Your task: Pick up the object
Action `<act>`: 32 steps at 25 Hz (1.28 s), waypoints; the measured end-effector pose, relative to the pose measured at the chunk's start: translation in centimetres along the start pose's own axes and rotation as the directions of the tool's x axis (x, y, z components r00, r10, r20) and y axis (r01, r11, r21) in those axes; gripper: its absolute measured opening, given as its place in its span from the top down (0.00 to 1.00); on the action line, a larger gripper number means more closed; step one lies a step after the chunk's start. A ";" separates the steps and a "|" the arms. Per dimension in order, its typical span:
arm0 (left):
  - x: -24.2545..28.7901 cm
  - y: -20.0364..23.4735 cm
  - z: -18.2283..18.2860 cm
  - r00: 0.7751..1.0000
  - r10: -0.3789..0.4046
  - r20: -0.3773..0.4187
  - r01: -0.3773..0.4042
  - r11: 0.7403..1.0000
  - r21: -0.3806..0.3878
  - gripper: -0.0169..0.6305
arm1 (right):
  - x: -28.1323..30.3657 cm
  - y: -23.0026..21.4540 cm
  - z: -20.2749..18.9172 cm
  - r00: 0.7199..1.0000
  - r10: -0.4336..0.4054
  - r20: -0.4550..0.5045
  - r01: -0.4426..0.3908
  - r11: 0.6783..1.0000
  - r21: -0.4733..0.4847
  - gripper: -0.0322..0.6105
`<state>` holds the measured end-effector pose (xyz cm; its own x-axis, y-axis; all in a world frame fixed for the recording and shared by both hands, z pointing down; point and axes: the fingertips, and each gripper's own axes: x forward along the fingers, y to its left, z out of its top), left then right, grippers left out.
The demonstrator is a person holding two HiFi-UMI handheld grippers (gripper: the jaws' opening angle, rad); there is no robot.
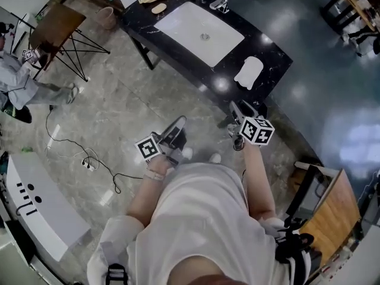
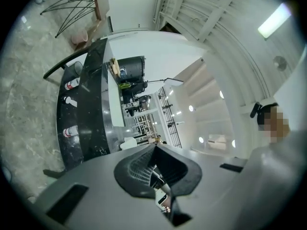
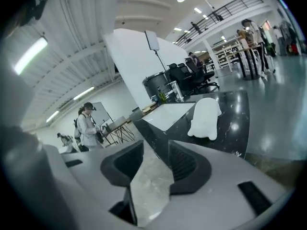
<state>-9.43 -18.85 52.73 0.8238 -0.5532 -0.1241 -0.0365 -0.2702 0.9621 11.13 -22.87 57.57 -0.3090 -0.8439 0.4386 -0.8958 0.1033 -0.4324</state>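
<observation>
A: Right gripper (image 3: 153, 163) status?
B: Jaws are standing apart, nothing sitting between them. Only grey stone floor (image 3: 151, 178) is showing through the gap.
A: Where's the white object (image 3: 205, 119) sitting relative to it?
B: In the right gripper view it's lying up and right of the gap, past the right-hand pad (image 3: 188, 164), clear of both jaws. It's resting on the black counter (image 3: 235, 128). No contact.
A: Head view agreeing?
B: Yes. The right gripper (image 1: 238, 110) is hovering around centre frame, just below the counter (image 1: 273, 55) edge. The white object (image 1: 248, 73) is lying just above it in the frame, on the counter's lower-right end, near the gripper but apart from the jaws.
A: Left gripper (image 2: 154, 164)?
B: Jaws are pressing together, pads meeting, nothing clamped. The counter (image 2: 91, 109) is running tilted down the left half of its view.
A: And from the head?
B: The left gripper (image 1: 177, 126) is hanging over the floor (image 1: 119, 100) left of centre, well apart from the white object.
A: Anything else around the target?
B: A white sink basin (image 1: 202, 31) is sitting up-left of it in the counter, and a faucet (image 1: 221, 0) is standing at the top edge beyond that. A person (image 1: 15, 82) is standing at the far left of the frame.
</observation>
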 end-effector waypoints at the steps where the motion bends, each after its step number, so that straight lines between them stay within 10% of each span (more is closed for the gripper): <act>1: -0.2 0.0 0.2 1.000 0.005 0.020 -0.005 1.000 0.004 0.97 | 0.6 -0.6 0.2 0.999 -0.019 -0.028 0.018 0.998 -0.053 0.70; 10: -2.3 0.0 0.6 0.989 0.058 0.136 -0.063 0.998 0.030 0.97 | 4.8 -4.5 2.3 0.960 -0.223 -0.170 0.100 0.838 -0.536 0.70; 21: -4.9 -0.1 1.1 0.968 0.107 0.228 -0.122 0.991 0.053 0.97 | 8.3 -7.6 2.6 0.893 -0.380 -0.242 0.051 0.619 -0.784 0.65; 32: -6.6 0.1 0.9 0.949 0.138 0.282 -0.155 0.987 0.036 0.97 | 10.9 -10.8 2.1 0.825 -0.461 -0.326 -0.019 0.555 -0.832 0.59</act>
<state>-15.36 -15.91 53.46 0.6175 -0.7848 -0.0530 -0.1840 -0.2097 0.9603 18.06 -34.26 65.36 0.0532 -0.5724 0.8183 -0.7568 0.5115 0.4070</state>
